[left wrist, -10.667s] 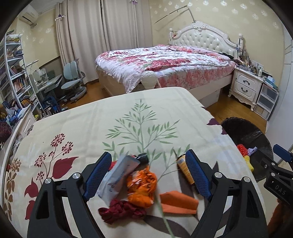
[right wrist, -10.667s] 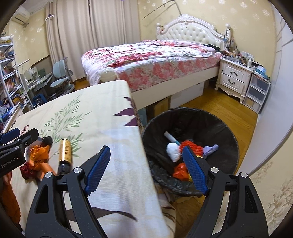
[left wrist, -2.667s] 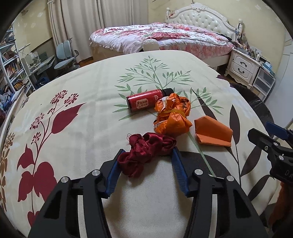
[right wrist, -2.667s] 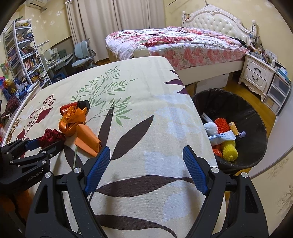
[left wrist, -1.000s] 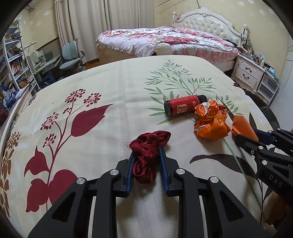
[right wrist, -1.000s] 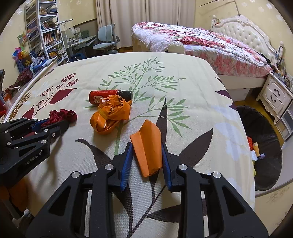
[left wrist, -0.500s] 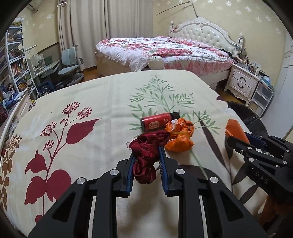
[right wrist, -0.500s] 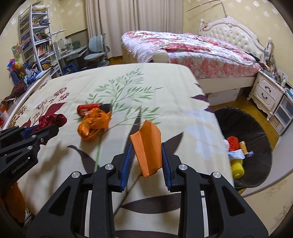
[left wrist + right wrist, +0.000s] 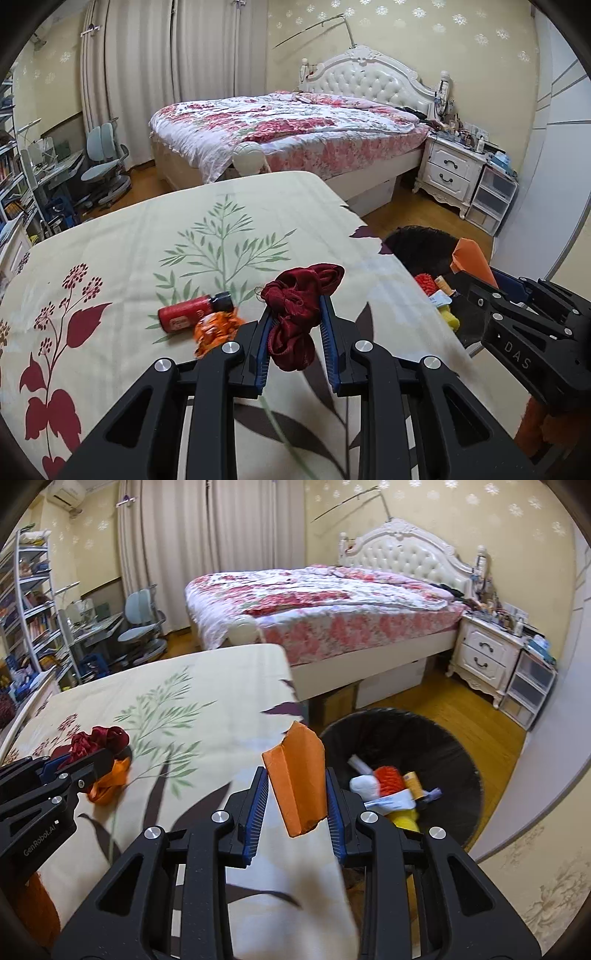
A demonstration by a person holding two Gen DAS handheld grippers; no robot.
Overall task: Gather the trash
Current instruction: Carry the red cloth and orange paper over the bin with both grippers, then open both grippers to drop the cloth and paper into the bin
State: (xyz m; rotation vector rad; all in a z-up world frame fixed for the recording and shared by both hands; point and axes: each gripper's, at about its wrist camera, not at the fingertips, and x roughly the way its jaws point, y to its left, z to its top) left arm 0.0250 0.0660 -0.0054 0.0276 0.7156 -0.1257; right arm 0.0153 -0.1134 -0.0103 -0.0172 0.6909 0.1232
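My left gripper (image 9: 295,325) is shut on a dark red cloth bundle (image 9: 297,314) and holds it above the table's cloth (image 9: 110,251); it also shows in the right wrist view (image 9: 92,742). My right gripper (image 9: 295,790) is shut on a folded orange paper (image 9: 297,775), raised near the table's right edge beside the black trash bin (image 9: 461,746). The bin holds several pieces of trash. A red can (image 9: 188,312) and a crumpled orange wrapper (image 9: 216,328) lie on the table.
A bed (image 9: 288,129) with a floral cover stands behind the table. A white nightstand (image 9: 450,170) and plastic drawers (image 9: 491,199) stand at the right. Chairs (image 9: 107,166) and shelves stand at the left. Wooden floor surrounds the bin.
Both grippers have lifted and moved right toward the bin with their loads. The orange paper is now at the table's edge next to the bin.
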